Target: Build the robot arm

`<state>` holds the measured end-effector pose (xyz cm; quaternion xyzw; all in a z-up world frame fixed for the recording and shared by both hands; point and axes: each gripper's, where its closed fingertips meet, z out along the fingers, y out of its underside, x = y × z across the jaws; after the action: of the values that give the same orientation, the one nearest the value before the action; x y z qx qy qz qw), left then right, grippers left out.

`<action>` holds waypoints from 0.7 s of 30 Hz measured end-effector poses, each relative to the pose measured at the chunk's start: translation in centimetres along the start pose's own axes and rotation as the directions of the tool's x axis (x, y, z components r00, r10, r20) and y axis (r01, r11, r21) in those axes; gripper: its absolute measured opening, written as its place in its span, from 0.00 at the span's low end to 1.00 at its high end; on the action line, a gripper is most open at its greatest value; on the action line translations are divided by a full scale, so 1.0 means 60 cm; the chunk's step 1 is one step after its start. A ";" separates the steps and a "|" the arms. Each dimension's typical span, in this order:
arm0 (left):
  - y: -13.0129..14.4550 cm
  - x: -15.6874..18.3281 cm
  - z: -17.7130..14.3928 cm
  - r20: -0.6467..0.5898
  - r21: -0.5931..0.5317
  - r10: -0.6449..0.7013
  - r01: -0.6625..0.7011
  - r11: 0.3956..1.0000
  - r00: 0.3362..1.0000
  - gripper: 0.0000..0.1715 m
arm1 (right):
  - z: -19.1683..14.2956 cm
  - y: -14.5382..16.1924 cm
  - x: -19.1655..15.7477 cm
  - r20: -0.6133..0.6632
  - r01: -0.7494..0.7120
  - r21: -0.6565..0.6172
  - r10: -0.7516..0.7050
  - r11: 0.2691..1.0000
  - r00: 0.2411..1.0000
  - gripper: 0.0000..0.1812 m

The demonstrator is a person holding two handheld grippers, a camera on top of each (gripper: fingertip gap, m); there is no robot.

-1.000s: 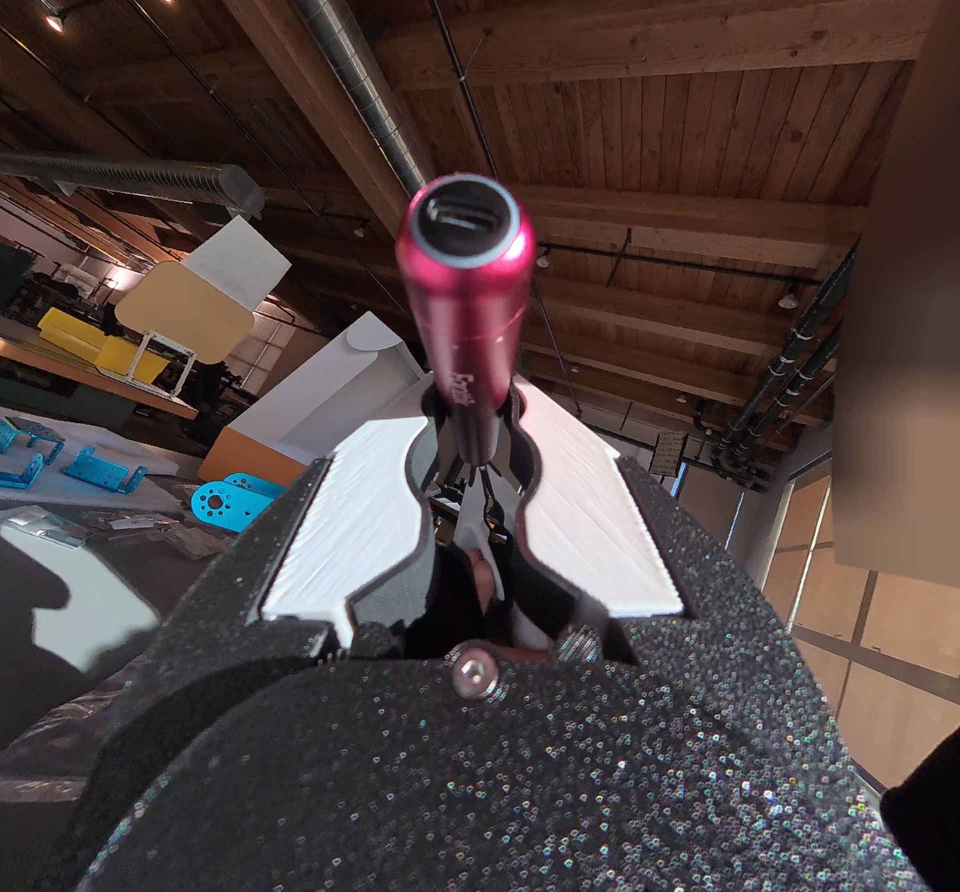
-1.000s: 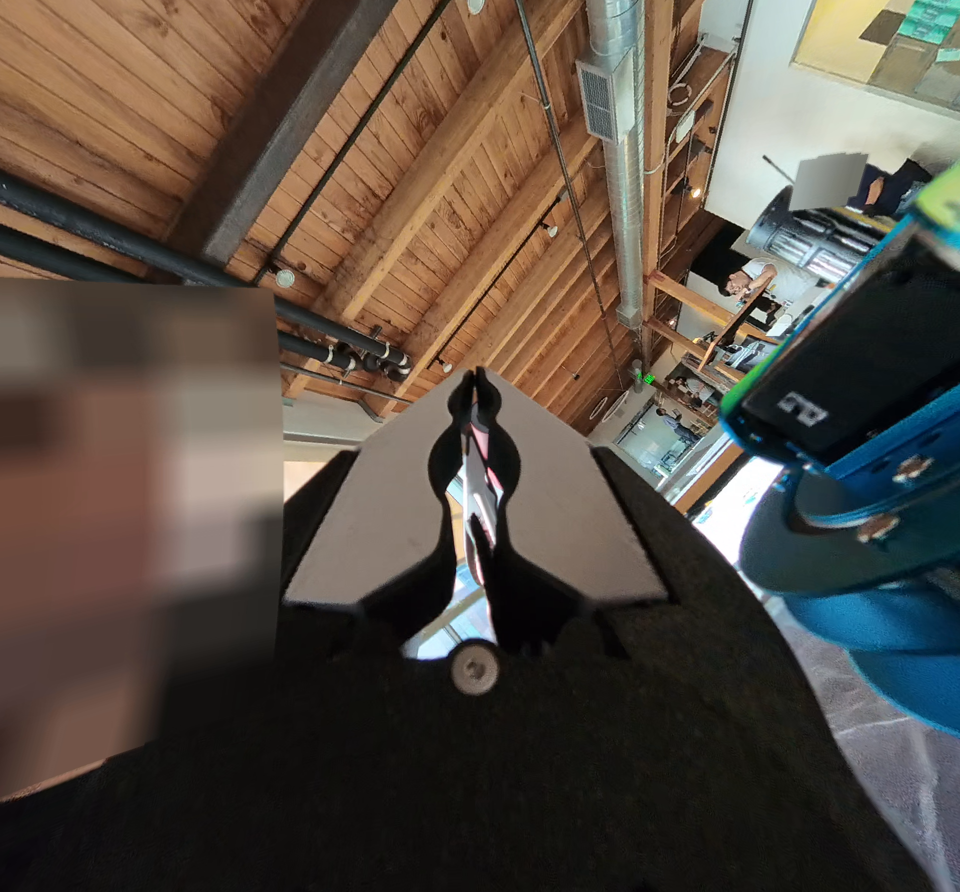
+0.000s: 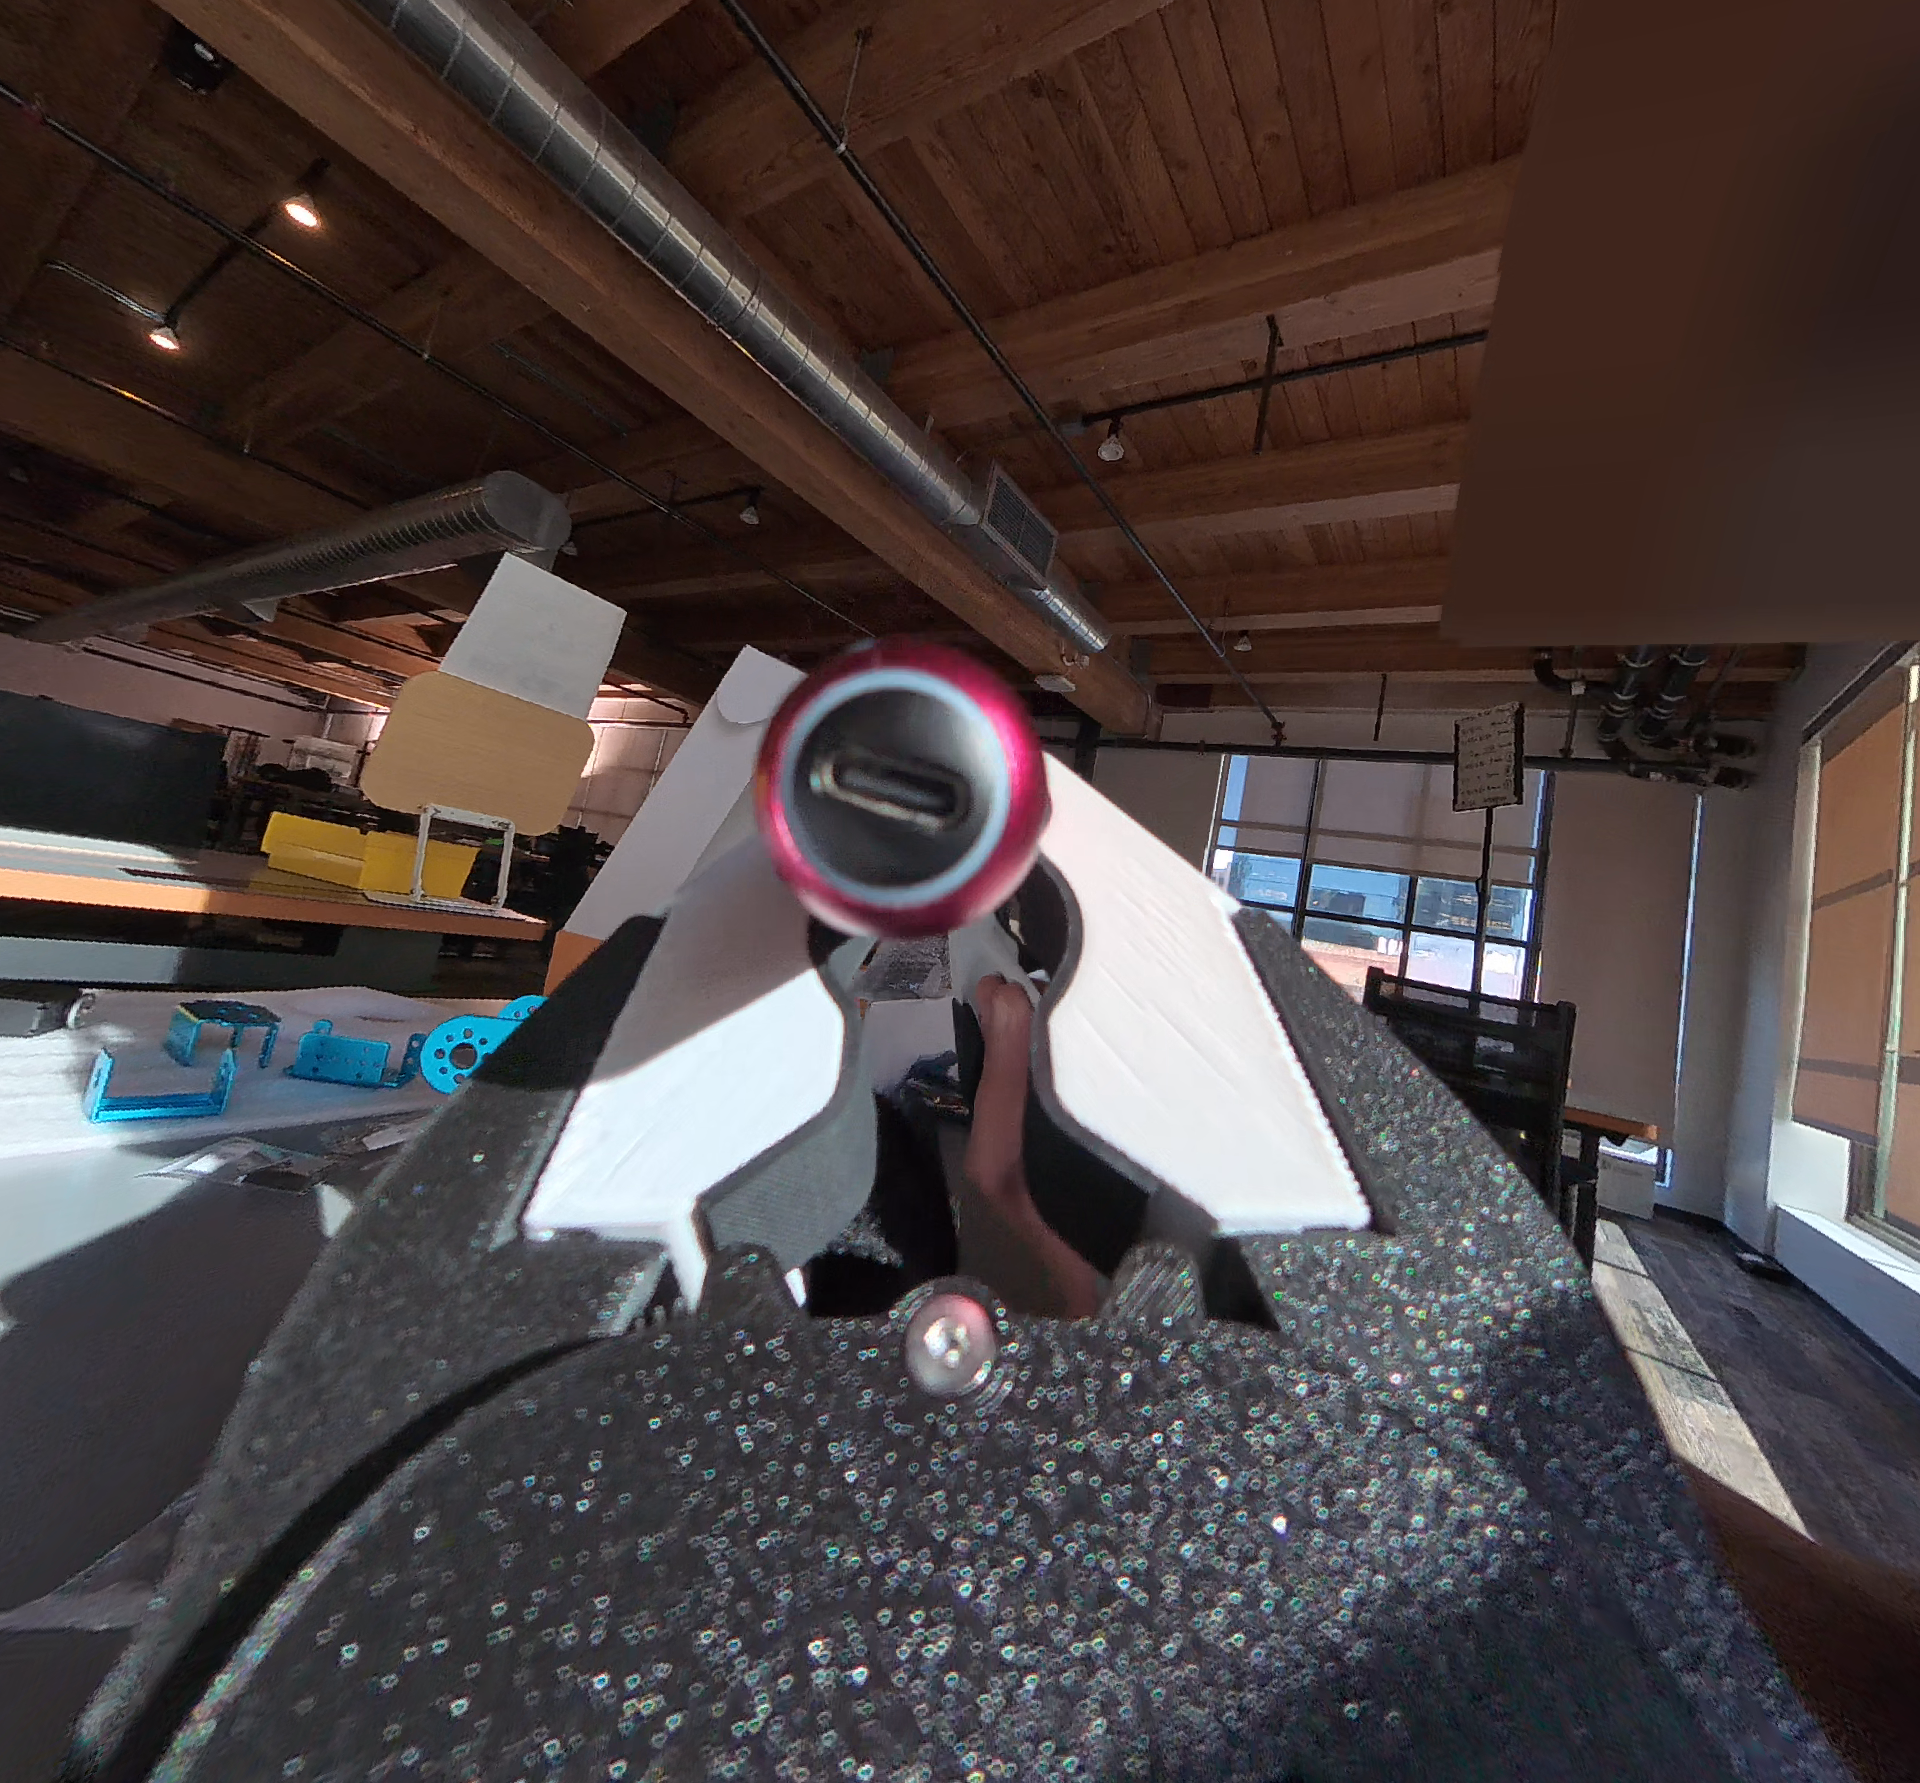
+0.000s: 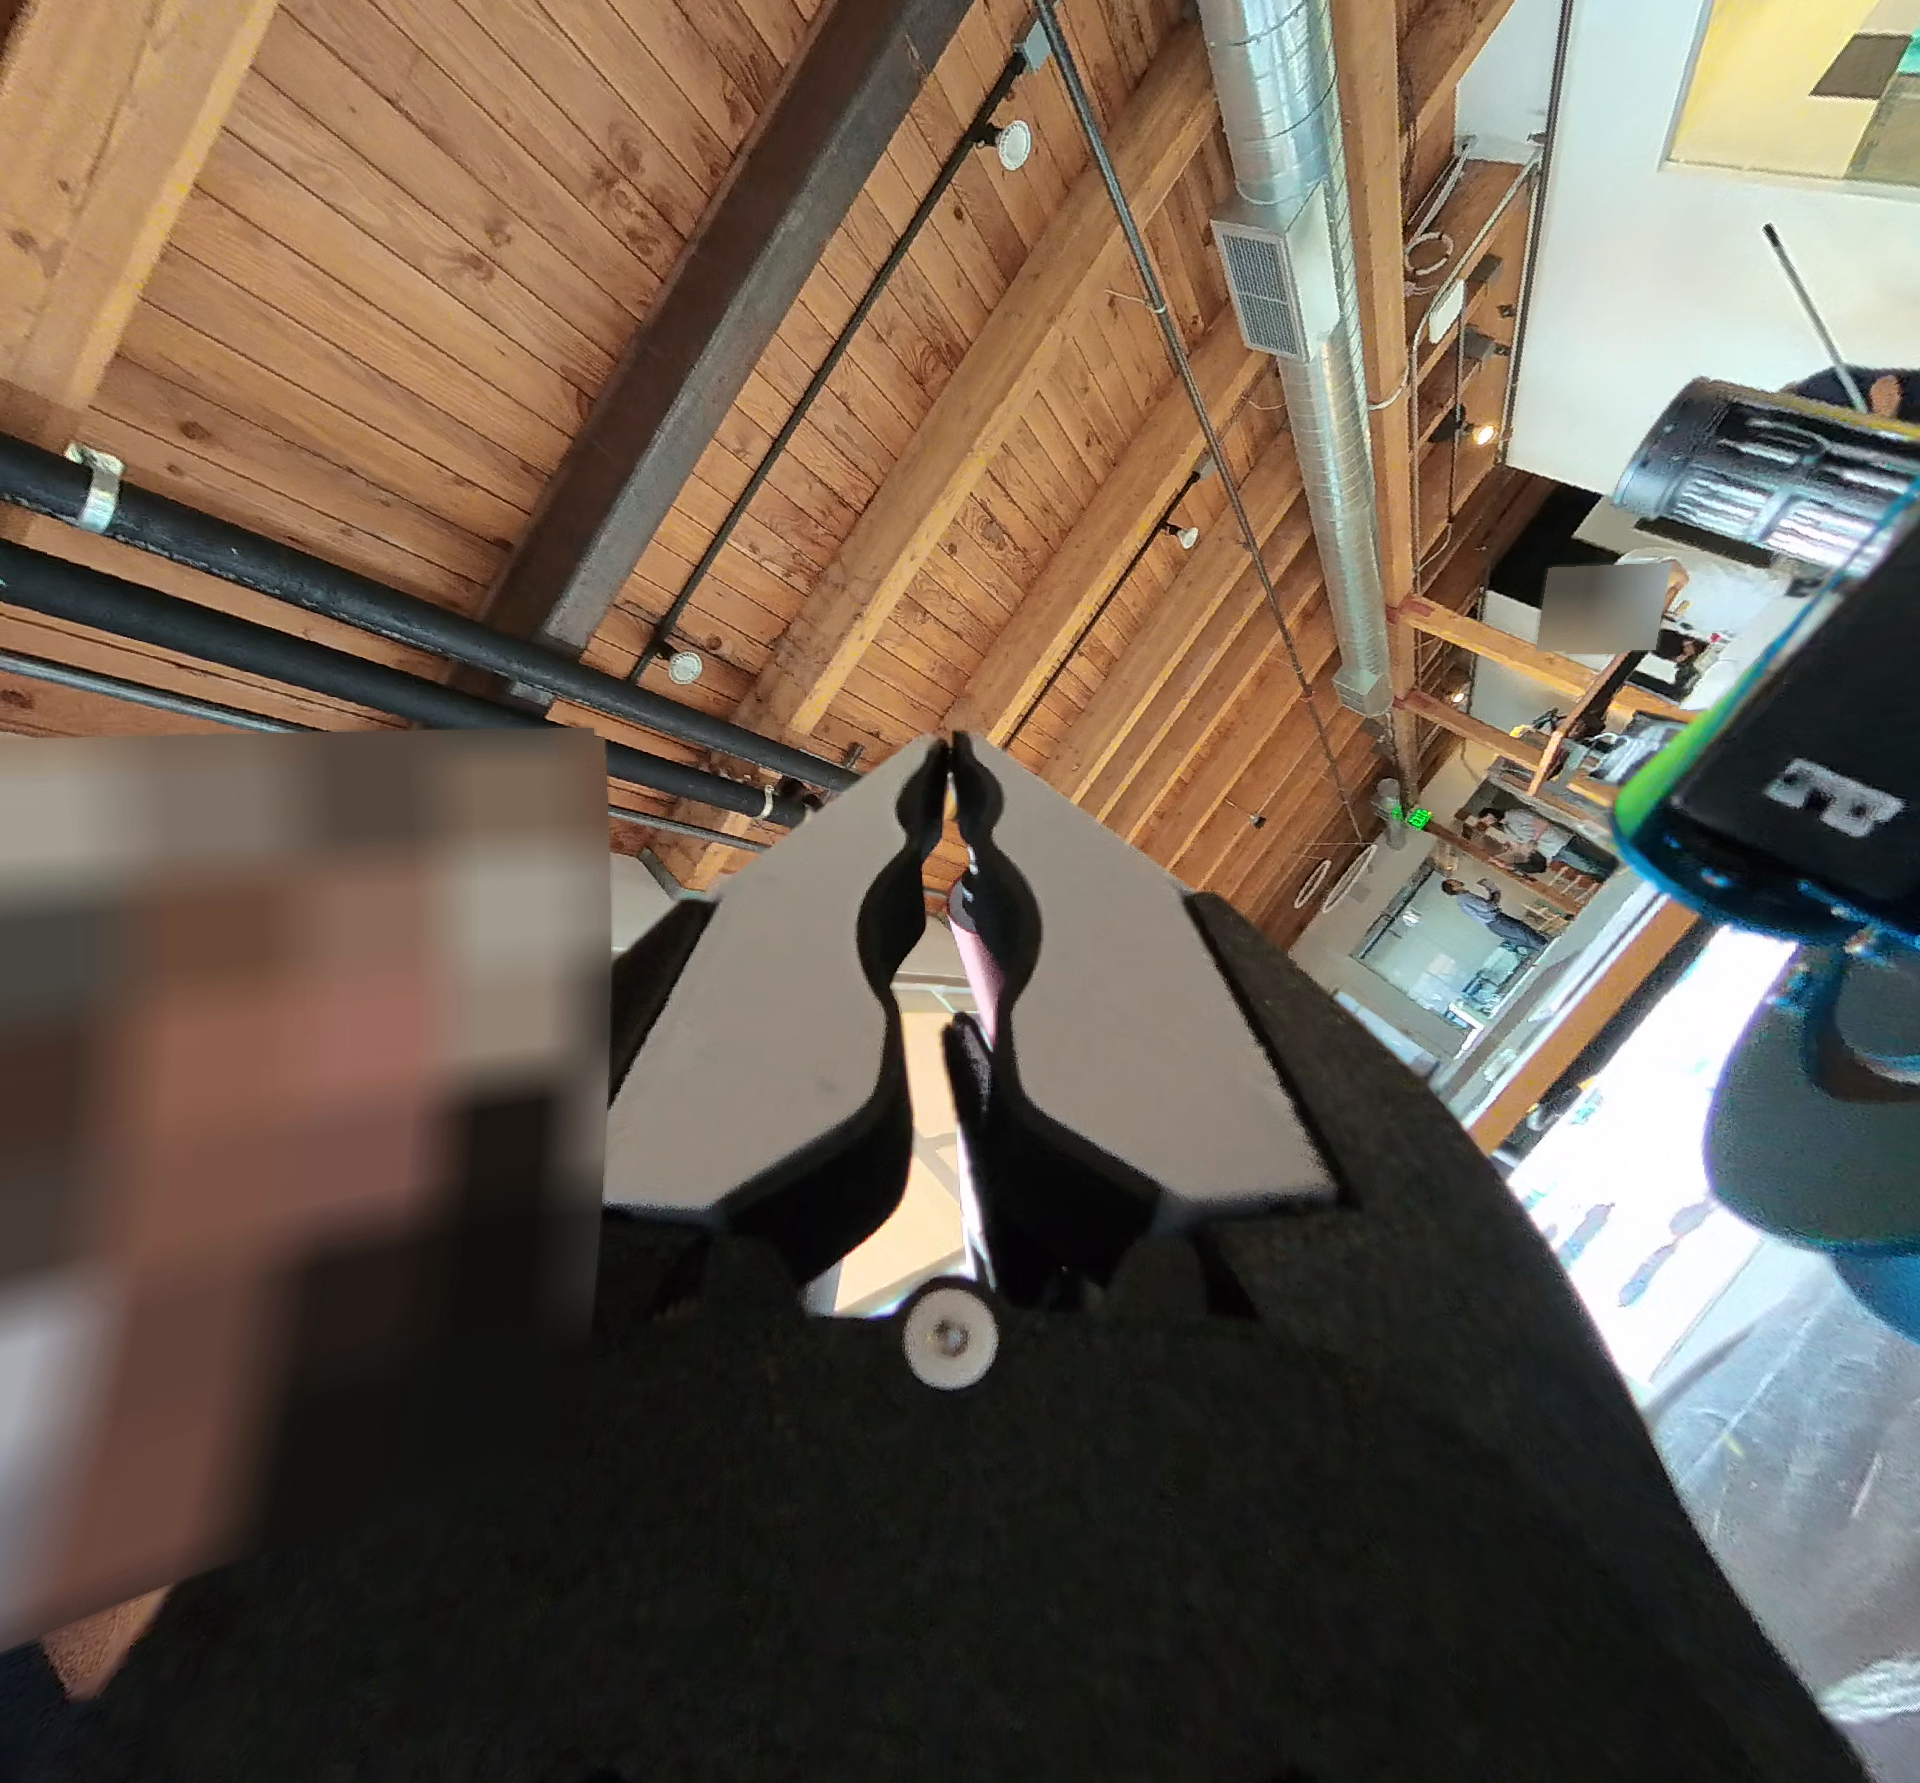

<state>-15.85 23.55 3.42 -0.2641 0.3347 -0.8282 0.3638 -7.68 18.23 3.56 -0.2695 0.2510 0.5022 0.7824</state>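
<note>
A round magenta metal tool is clamped in the left gripper, its shaft hidden. The right gripper is closed at the tips; a thin pink strip is glimpsed between.

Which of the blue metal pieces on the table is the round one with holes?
The blue disc, rightmost of the blue pieces, right beside the left gripper. The brackets to its left are bent, square-cornered strips; only the disc has a curved edge.
</note>
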 end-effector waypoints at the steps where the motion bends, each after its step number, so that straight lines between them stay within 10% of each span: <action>1: 0.004 0.002 0.001 -0.002 -0.015 0.007 -0.007 1.000 1.000 0.11 | 0.000 -0.002 -0.002 -0.002 0.007 0.000 -0.007 1.000 1.000 0.00; 21: 0.005 0.015 0.009 -0.007 -0.055 -0.038 0.037 0.998 0.999 0.11 | 0.008 -0.005 -0.028 0.015 0.122 -0.029 -0.122 0.992 0.992 0.00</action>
<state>-15.89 22.50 3.74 -0.2767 0.3537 -0.8265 0.3395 -7.98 17.37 5.11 -0.2928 0.2215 0.4588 0.8092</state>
